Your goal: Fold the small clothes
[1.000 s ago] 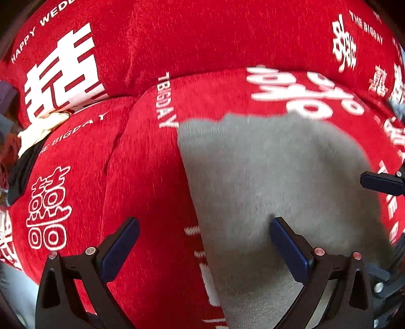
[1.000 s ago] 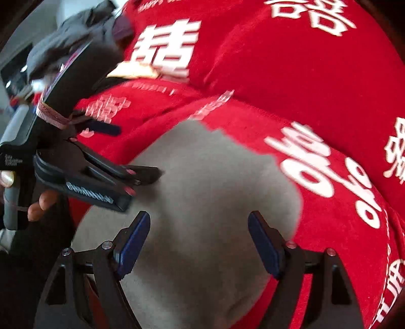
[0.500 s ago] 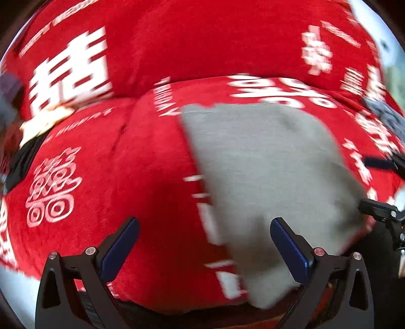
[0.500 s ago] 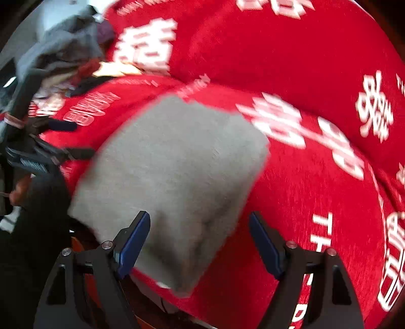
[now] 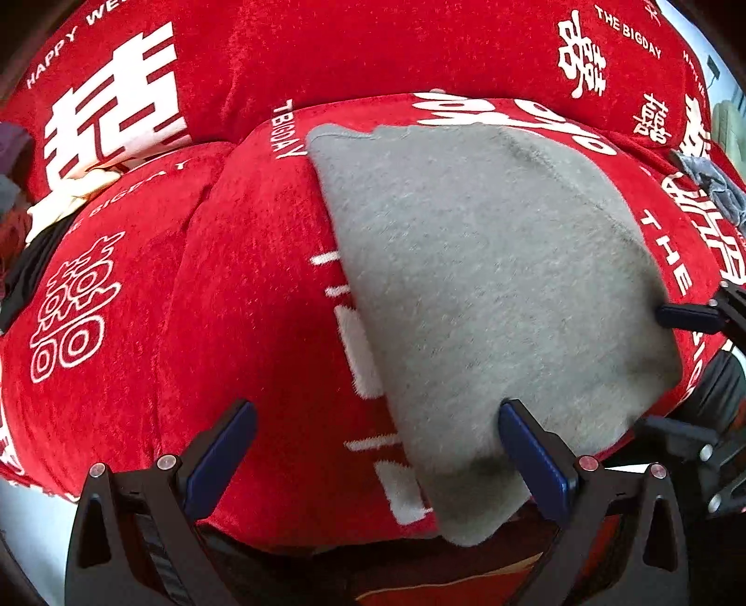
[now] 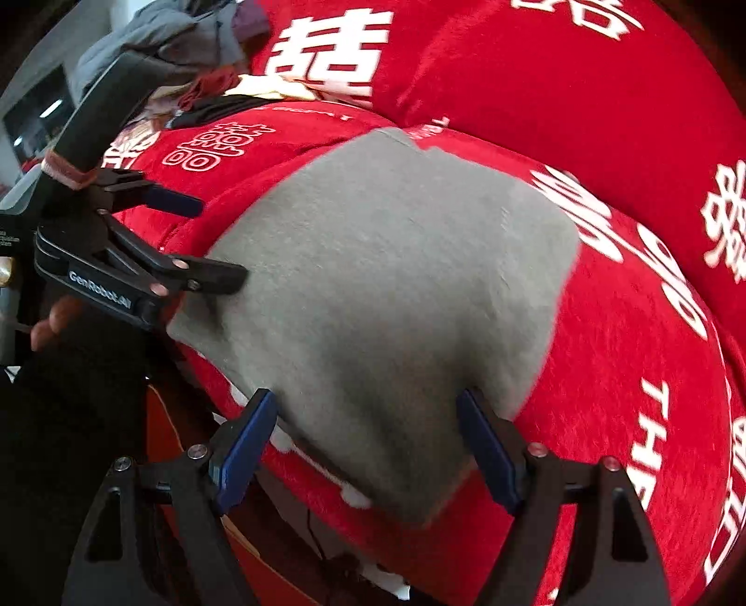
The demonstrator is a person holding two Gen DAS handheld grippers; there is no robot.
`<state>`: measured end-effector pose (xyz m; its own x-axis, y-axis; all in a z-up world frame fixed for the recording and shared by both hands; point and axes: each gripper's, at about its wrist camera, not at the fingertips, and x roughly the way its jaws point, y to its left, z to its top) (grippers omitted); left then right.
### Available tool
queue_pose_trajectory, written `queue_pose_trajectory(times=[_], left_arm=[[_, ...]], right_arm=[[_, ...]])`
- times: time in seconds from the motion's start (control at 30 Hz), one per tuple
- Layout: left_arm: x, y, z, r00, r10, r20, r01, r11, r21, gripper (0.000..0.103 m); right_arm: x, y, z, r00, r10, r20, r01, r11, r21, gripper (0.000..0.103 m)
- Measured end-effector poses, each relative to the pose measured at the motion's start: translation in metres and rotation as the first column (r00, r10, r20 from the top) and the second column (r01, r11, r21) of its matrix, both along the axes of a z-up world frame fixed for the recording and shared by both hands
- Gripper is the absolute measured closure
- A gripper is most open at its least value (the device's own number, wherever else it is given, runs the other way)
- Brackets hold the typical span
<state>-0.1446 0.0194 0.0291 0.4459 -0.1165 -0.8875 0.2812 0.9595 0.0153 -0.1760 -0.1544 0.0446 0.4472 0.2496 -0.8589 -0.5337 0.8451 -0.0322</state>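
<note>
Grey cloth [image 6: 387, 298] under right gripper [image 6: 368, 447] (jaws apart)

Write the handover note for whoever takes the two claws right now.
Left claw: open, empty, at the grey cloth's near left corner; one finger over the cloth, the other over the red cover.
Right claw: open, empty, straddling the cloth's near right corner.
Grey cloth: lies flat as a rough rectangle on the red sofa cover, its near edge hanging slightly over the seat front.
Pile of other clothes: far left on the sofa.
Done: cloth looks laid out, possibly already folded once; I cannot tell.
Left: probably grip the near corners and fold away from you.
</note>
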Motion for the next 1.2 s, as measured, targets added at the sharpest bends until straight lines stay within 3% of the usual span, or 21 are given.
queue_pose_trajectory(times=[0.1, 0.3, 0.4, 0.47, 0.53, 0.67, 0.83, 0.93, 1.03, 1.2], left_arm=[[-0.008, 0.003, 0.008, 1.000, 0.007, 0.013, -0.007, 1.000, 0.030, 0.000], [-0.001, -0.001, 0.041, 0.992, 0.026, 0.125, -0.031, 0.999, 0.038, 0.000], [0.023, -0.004, 0.029, 0.991, 0.095, 0.095, -0.101, 0.993, 0.063, 0.000], [0.034, -0.007, 0.014, 0.990, 0.130, 0.062, -0.136, 0.986, 0.097, 0.000], [0.035, -0.004, 0.011, 0.988, 0.143, 0.058, -0.146, 0.987, 0.066, 0.000], [0.026, -0.005, 0.020, 0.990, 0.131, 0.043, -0.133, 0.990, 0.049, 0.000], [0.006, -0.042, 0.037, 0.999, -0.025, 0.046, 0.026, 1.000, -0.017, 0.000], [-0.001, -0.080, 0.032, 0.992, -0.116, 0.053, 0.114, 0.993, 0.032, 0.000], [0.000, -0.103, 0.019, 0.988, -0.154, 0.023, 0.152, 0.985, 0.078, 0.000], [0.005, -0.110, 0.008, 0.989, -0.150, -0.011, 0.150, 0.982, 0.113, 0.000]], right_arm=[[-0.005, -0.012, 0.001, 0.998, -0.070, -0.006, 0.069, 0.996, -0.062, 0.020], [0.003, -0.019, 0.042, 0.992, -0.100, 0.077, 0.095, 0.994, 0.059, 0.020], [0.025, -0.010, 0.043, 0.983, -0.154, 0.099, 0.147, 0.986, 0.073, 0.020], [0.043, -0.004, 0.033, 0.975, -0.201, 0.099, 0.200, 0.980, 0.021, 0.020], [0.057, -0.003, 0.015, 0.961, -0.256, 0.106, 0.268, 0.955, -0.126, 0.020], [0.062, -0.043, 0.014, 0.938, -0.346, -0.006, 0.346, 0.938, 0.025, 0.019], [0.071, -0.069, 0.039, 0.941, -0.337, -0.026, 0.337, 0.931, 0.139, 0.019], [0.097, -0.077, 0.050, 0.942, -0.328, -0.065, 0.334, 0.910, 0.244, 0.022], [0.127, -0.075, 0.047, 0.929, -0.343, -0.136, 0.368, 0.884, 0.287, 0.024], [0.167, -0.065, 0.015, 0.900, -0.331, -0.284, 0.408, 0.870, 0.276, 0.052]])
